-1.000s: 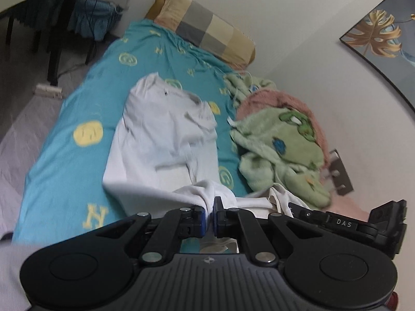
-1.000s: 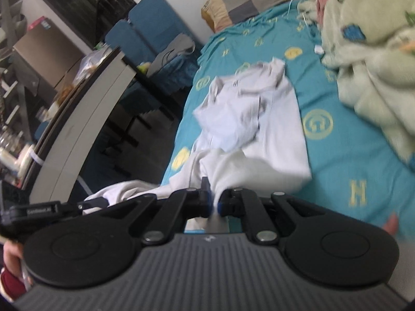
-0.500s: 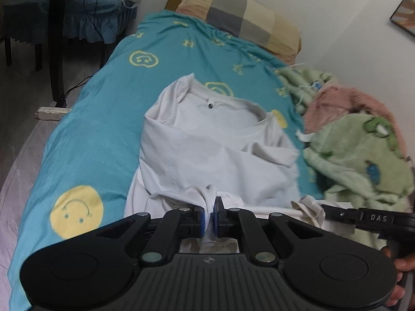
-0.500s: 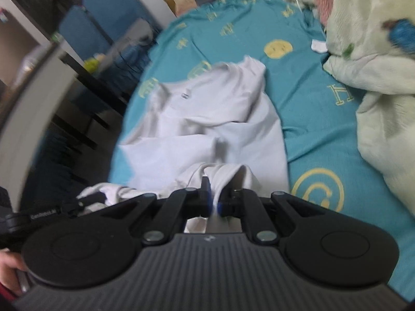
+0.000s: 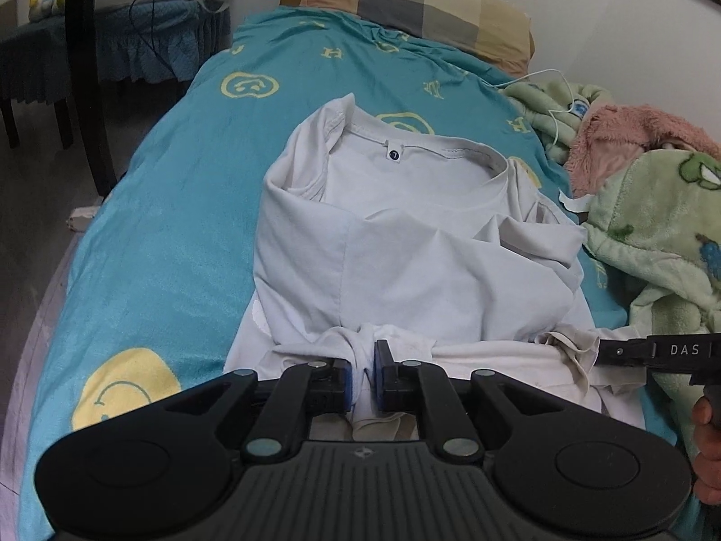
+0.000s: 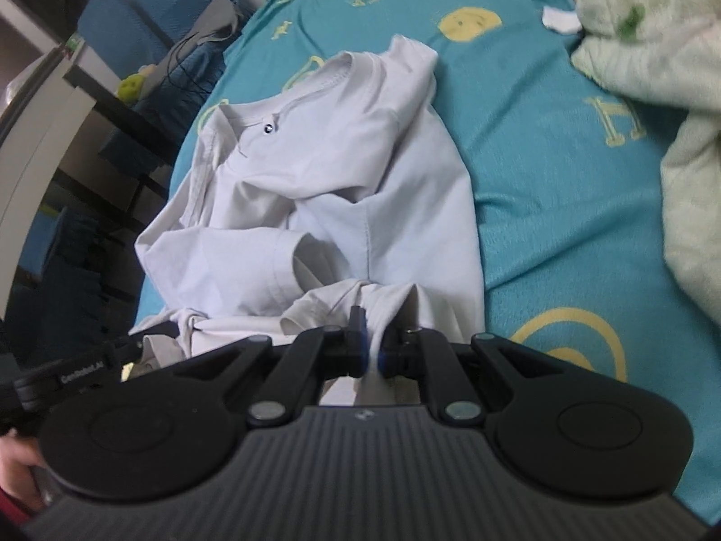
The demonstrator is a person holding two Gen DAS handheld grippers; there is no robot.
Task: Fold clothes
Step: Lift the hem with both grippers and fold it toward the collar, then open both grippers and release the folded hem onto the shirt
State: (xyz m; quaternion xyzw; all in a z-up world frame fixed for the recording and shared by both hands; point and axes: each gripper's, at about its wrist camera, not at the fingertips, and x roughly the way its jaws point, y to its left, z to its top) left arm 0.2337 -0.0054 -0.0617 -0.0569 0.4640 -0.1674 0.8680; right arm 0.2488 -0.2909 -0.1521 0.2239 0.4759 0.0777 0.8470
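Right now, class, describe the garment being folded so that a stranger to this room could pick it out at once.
Find the bed with the teal sheet printed with yellow smiley faces. In its middle lies the white T-shirt, collar towards the checked pillow, beside the green blanket. It is the only plain, smooth cloth there, with a small dark tag inside the neckline.

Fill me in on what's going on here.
A person with a gripper in each hand is folding a white T-shirt on a bed with a teal sheet. The left gripper and the right gripper each have the shirt's hem bunched between their fingers; the left one's jaws are opening while the right pinches its bunch. The collar lies flat at the far end, sleeves folded in. A green blanket is heaped beside the shirt.
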